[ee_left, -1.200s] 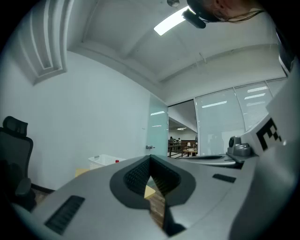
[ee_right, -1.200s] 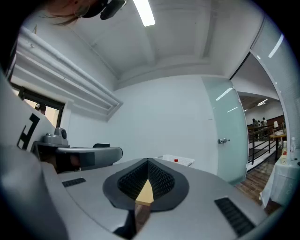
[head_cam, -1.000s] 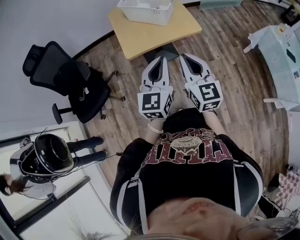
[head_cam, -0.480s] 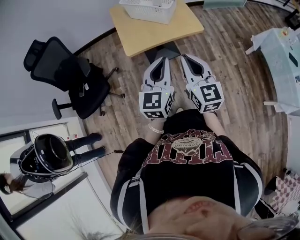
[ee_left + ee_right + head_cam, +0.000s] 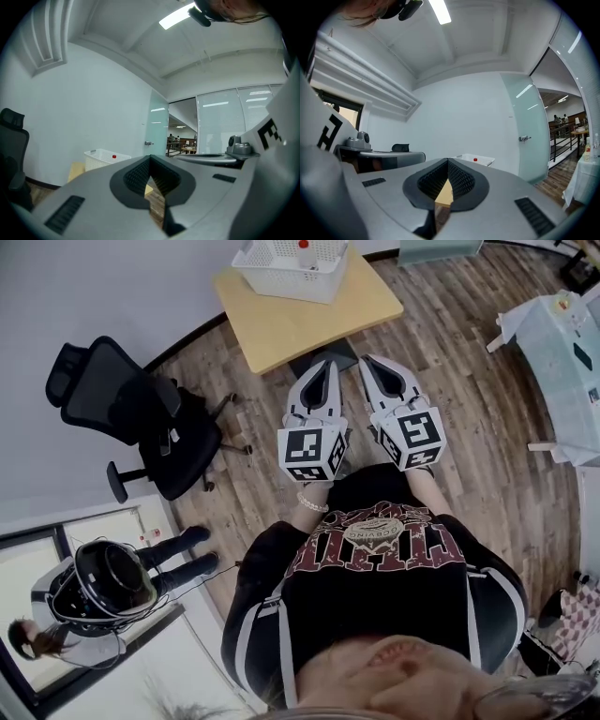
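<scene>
In the head view my left gripper [image 5: 325,366] and right gripper [image 5: 368,362] are held side by side in front of the person, both shut and holding nothing. Their tips hang in the air just short of a small wooden table [image 5: 309,310]. A white basket [image 5: 291,261] with a red-capped item inside stands on the table's far part. In the left gripper view the shut jaws of the left gripper [image 5: 150,159] meet at a point, with the basket [image 5: 107,158] beyond. The right gripper [image 5: 448,162] shows the basket [image 5: 476,161] past it too.
A black office chair [image 5: 141,418] stands to the left on the wooden floor. A white-covered table [image 5: 562,334] is at the right. A glass door [image 5: 529,136] and white walls bound the room. A person's legs [image 5: 183,549] appear at the lower left.
The view has shifted back a little, so more of the table and basket shows. Both grippers stay shut and side by side.
</scene>
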The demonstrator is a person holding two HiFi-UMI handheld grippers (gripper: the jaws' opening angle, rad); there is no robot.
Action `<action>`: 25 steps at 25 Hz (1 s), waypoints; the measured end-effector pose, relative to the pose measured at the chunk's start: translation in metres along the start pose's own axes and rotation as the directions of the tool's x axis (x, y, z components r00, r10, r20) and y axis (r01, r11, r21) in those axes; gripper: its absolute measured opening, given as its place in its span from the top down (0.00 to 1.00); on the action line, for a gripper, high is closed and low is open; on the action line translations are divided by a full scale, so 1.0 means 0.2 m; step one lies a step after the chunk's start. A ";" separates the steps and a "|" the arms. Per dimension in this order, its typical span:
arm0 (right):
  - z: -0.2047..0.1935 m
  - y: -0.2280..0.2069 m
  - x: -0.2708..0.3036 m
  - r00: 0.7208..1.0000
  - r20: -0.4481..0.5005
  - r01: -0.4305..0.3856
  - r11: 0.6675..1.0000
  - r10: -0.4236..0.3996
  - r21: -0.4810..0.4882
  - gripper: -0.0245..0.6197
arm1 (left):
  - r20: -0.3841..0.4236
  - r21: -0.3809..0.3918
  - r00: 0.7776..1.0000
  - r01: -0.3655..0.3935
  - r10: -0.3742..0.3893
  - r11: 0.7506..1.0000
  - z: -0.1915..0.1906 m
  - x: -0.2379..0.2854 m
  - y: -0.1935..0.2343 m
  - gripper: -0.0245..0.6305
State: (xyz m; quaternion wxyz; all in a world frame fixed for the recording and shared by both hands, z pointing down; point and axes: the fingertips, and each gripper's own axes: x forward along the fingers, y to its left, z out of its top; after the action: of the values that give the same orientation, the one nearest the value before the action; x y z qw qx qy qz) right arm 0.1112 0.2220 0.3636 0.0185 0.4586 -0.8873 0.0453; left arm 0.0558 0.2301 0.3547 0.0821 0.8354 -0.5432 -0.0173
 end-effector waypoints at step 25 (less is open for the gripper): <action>0.02 -0.15 0.64 0.999 -0.018 0.045 0.999 -0.044 0.003 0.94 | -0.022 -0.009 0.995 0.099 -0.100 0.995 0.07 0.50 0.41 0.90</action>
State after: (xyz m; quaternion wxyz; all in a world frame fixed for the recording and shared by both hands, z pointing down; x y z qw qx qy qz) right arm 0.0626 0.1000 0.3704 0.0265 0.4779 -0.8766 0.0507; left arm 0.0198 0.1055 0.3596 0.0904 0.8613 -0.4998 -0.0143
